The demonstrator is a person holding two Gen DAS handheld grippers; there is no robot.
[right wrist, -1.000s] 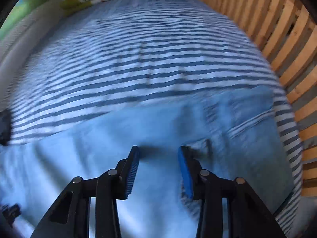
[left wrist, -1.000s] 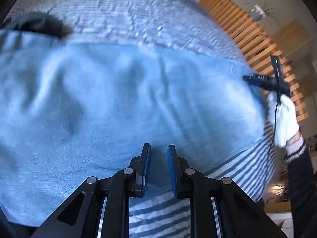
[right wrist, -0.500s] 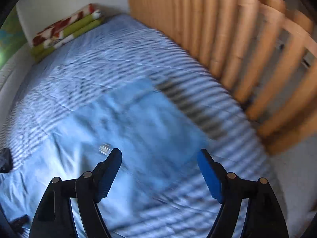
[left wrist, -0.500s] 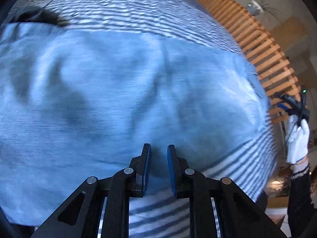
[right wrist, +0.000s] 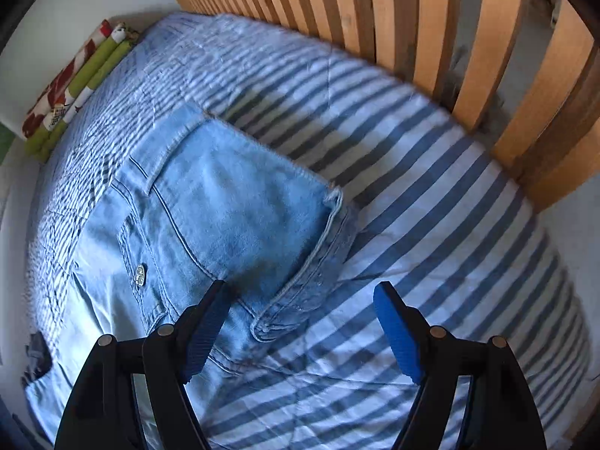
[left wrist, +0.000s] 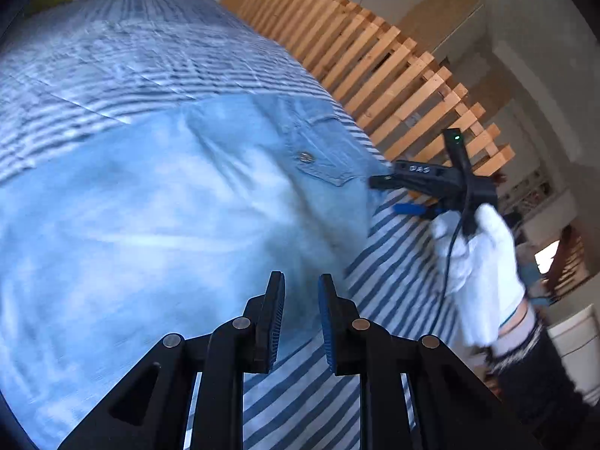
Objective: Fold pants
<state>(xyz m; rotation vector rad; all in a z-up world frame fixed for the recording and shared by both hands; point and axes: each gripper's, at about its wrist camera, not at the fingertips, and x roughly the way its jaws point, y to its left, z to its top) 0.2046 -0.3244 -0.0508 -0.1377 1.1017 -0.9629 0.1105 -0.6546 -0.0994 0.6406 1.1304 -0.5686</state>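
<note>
Denim, pale blue and washed almost white in patches, made up the pants (left wrist: 157,202), which lay spread flat on a bed (right wrist: 431,195) dressed in a blue-and-white striped sheet.

Nearest the left wrist camera, the left tongs (left wrist: 301,322) stood narrow, their blue pads close together with a slim gap and nothing between them. They hovered over the near edge of the denim, where the cloth gave way to striped sheet toward 5 o'clock. Beyond them the fabric ran broad and softly creased, blurred in places. Farther out, toward 1 o'clock, sat a flapped pocket with a metal button (left wrist: 305,156).

In the right wrist view the right tongs (right wrist: 300,332) stood wide and held nothing; the left pad hung over the denim and the right pad over bare sheet. Between them lay a corner of the waistband with its stitched belt loop (right wrist: 268,324). Past that, the upper part of the pants showed double seams, a raw-looking frayed edge along the top, and the same button at 9 o'clock.

A white-gloved hand (left wrist: 483,258) carried the right tongs at 3 o'clock in the left view, just beside the pants' edge. Farthest off stood a wooden slatted rail (right wrist: 468,37) along the bed and rolled patterned cloths (right wrist: 75,82) at 10 o'clock.
</note>
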